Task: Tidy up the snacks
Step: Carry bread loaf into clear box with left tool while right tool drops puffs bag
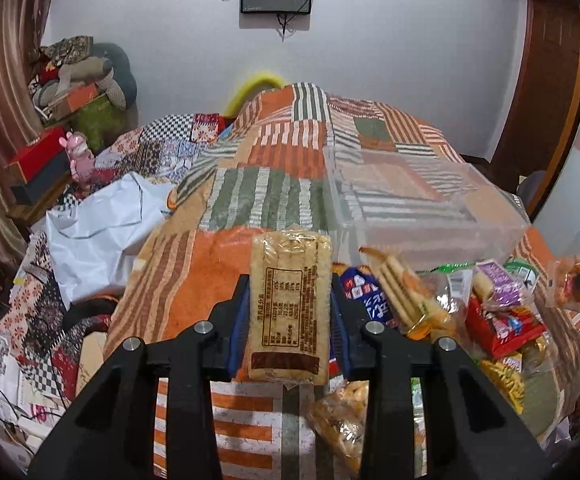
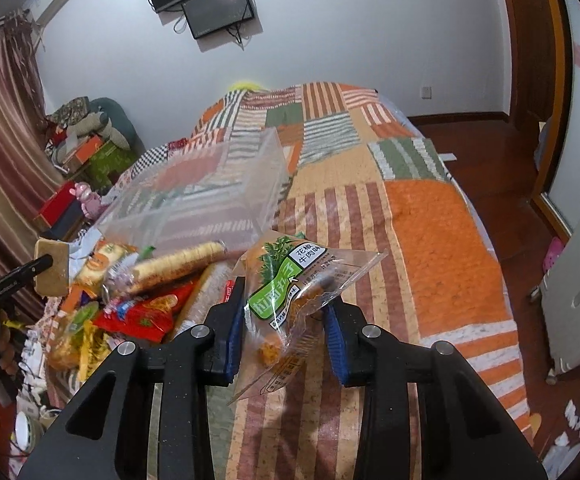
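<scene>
A: How was the left gripper [image 1: 290, 320] holding its snack?
B: Clamped on a cracker pack [image 1: 287, 308], long axis pointing away, raised above the bed [image 1: 217, 256].
A: And the right gripper [image 2: 285, 320]?
B: Pinching a green-labelled snack bag [image 2: 290, 292], tilted toward the bed's right edge, near the clear bin [image 2: 209, 196].

Your green snack bag [image 2: 290, 292]: white panel reads 花椒牛肉味, big white characters on the green band unclear | your cracker pack [image 1: 287, 308]: printed table, print too small to read | blue packet [image 1: 370, 300]: white characters, unreadable
</scene>
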The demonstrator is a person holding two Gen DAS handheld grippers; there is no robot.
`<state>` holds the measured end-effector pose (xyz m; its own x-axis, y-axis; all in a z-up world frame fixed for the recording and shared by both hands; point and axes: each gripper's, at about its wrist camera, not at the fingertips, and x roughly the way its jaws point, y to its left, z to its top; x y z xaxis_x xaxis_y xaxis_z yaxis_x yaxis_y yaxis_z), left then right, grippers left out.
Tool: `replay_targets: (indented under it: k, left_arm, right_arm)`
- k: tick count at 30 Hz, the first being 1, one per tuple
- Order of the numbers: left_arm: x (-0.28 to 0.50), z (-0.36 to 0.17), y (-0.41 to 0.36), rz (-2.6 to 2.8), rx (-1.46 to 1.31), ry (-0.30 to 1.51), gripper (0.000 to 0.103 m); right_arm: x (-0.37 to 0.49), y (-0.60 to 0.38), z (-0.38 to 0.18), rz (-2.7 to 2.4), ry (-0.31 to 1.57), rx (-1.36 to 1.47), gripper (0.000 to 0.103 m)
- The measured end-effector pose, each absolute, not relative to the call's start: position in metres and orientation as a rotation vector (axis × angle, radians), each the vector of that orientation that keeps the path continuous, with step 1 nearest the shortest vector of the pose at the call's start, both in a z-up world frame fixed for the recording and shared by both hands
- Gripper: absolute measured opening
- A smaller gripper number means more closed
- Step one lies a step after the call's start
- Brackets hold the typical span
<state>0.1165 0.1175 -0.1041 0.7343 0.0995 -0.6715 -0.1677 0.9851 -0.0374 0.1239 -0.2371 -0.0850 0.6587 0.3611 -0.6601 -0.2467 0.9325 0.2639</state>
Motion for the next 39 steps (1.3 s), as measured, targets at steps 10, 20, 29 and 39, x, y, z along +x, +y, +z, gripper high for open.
replay_targets:
  k: [10,20,29,39]
  left_arm:
    - [0.134,-0.072,0.108,0.111,-0.056,0.673,0.035]
    - [0.171,-0.063,0.097,0.044,-0.084,0.670,0.035]
    - [0.209,-0.076,0.085,0.014,-0.074,0.707,0.035]
    - [0.249,-0.095,0.070,-0.028,-0.044,0.757,0.035]
  right_arm:
    - [0.143,-0.224,-0.068,0.380,0.707,0.157,0.032]
    - [0.164,-0.202,-0.056,0.421,0.648,0.150,0.032]
    - [0.187,-0.181,-0.059,0.449,0.647,0.142,0.032]
    - [0.212,-0.160,-0.071,0.488,0.688,0.127,0.032]
